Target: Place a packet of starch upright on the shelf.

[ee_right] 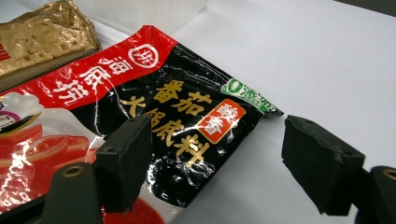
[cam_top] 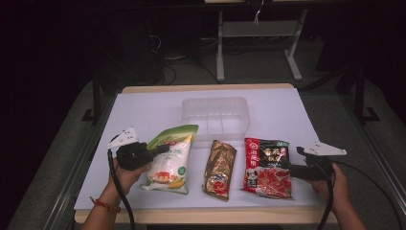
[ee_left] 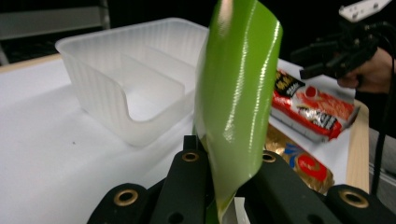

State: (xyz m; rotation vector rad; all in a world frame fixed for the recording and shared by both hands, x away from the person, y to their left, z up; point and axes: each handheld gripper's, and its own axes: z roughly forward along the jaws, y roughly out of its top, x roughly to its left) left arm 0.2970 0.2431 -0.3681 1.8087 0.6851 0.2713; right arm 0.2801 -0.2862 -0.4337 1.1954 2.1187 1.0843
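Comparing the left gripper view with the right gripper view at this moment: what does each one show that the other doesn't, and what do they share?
Left gripper view alone: the left gripper shut on the top edge of the green and white bag, the clear divided tray behind it, and the right gripper in a hand farther off.

Right gripper view alone: the right gripper's own jaws standing open, one over the red and black packet's corner, the other over bare white table cover.

Both: the red and black packet and the gold packet, lying flat.
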